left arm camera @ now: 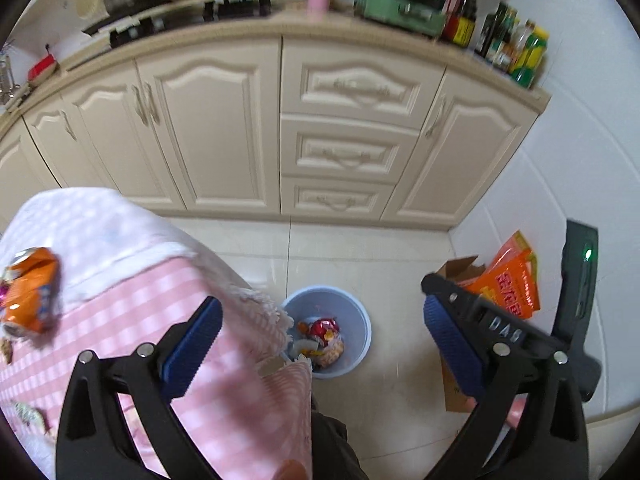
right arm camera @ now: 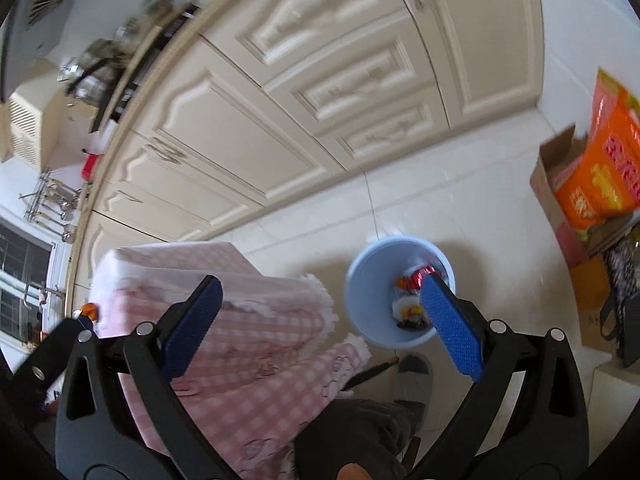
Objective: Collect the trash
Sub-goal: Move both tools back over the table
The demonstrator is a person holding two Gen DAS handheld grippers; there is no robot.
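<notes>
A light blue bin [left arm camera: 360, 316] stands on the tiled floor beside the table and holds crumpled wrappers [left arm camera: 324, 336]. My left gripper [left arm camera: 320, 340] hangs high above it, wide open, with nothing between its blue pads [left arm camera: 192, 344]. A crushed orange can [left arm camera: 30, 292] lies on the pink checked tablecloth [left arm camera: 160, 280] at the far left. In the right wrist view the same bin [right arm camera: 368, 292] sits below my right gripper [right arm camera: 324, 320], which is also wide open and empty; wrappers [right arm camera: 408, 304] show inside the bin. The other gripper's black body [right arm camera: 44, 360] shows at the lower left edge.
Cream kitchen cabinets [left arm camera: 224, 128] line the far side under a counter with bottles [left arm camera: 516, 48] and a green appliance [left arm camera: 400, 4]. A cardboard box with orange packets [left arm camera: 508, 280] stands by the right wall. A person's grey slipper [right arm camera: 414, 376] rests near the bin.
</notes>
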